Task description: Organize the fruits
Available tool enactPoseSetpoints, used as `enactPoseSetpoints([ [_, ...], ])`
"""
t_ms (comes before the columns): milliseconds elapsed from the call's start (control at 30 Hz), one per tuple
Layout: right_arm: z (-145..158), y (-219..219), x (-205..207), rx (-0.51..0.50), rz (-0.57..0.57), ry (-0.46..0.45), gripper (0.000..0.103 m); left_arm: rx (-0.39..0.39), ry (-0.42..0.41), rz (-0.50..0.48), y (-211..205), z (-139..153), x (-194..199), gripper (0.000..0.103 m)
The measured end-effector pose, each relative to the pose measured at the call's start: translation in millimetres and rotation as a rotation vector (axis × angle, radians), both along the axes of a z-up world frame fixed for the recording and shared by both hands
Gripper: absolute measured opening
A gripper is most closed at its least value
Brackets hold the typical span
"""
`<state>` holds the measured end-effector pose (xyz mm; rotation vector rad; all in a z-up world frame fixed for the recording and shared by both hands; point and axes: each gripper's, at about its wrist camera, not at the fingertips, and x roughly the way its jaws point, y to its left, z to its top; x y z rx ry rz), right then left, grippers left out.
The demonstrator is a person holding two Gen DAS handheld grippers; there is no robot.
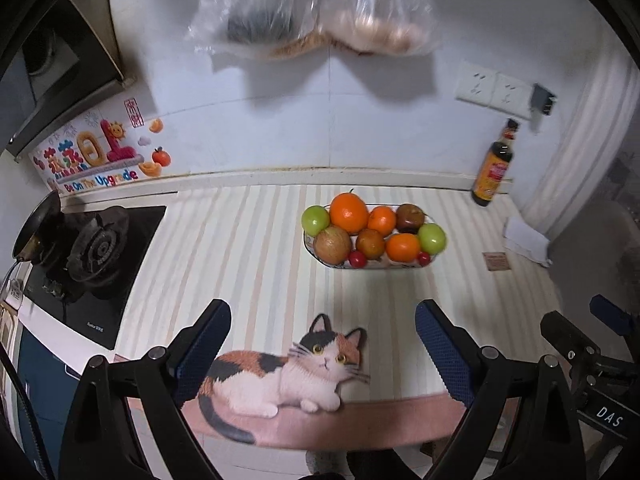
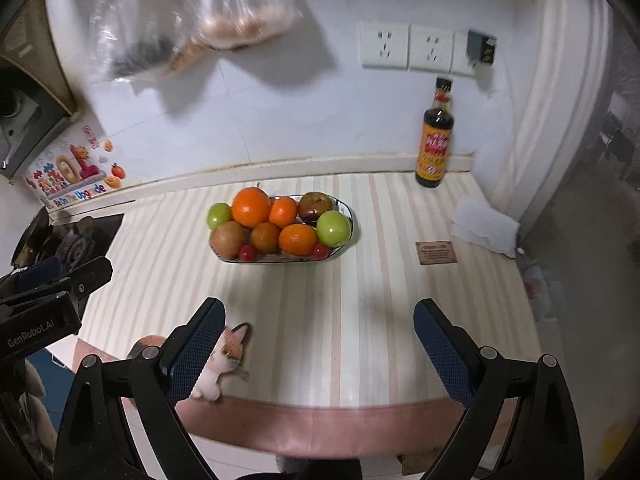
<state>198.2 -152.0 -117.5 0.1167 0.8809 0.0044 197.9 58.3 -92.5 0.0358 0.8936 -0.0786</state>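
Note:
An oval fruit plate [image 1: 332, 262] [image 2: 347, 240] stands on the striped counter, piled with oranges [image 1: 349, 213] [image 2: 251, 207], green apples [image 1: 432, 238] [image 2: 334, 228], brownish fruits [image 1: 332, 245] [image 2: 228, 239] and small red cherry tomatoes [image 1: 357, 259] [image 2: 248, 253]. My left gripper [image 1: 323, 318] is open and empty, near the counter's front edge, well short of the plate. My right gripper [image 2: 319, 316] is open and empty too, also in front of the plate. The right gripper's body shows at the left wrist view's right edge [image 1: 600, 352], the left gripper's body at the right wrist view's left edge [image 2: 44, 300].
A cat picture [image 1: 288, 368] [image 2: 224, 356] lies on the mat at the front edge. A gas stove [image 1: 96, 256] with a pan is at the left. A dark sauce bottle [image 1: 493, 168] [image 2: 435, 136] stands at the back right by white paper [image 2: 484, 226]. Plastic bags [image 1: 312, 8] hang on the wall.

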Motion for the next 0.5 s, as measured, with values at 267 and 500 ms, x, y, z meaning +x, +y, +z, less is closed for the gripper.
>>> enactPoseSetpoints([
  [267, 52.4, 15.0, -80.2, -0.001, 0.003, -0.065, 0.098, -0.013, -0.051, -0.022, 8.7, 33.3, -58.8, 0.094],
  [500, 82.2, 15.3, -116.6, 0.008, 0.017, -0.118, 0.098, -0.042, -0.075, -0.013, 8.9, 48.6, -87.3, 0.094],
])
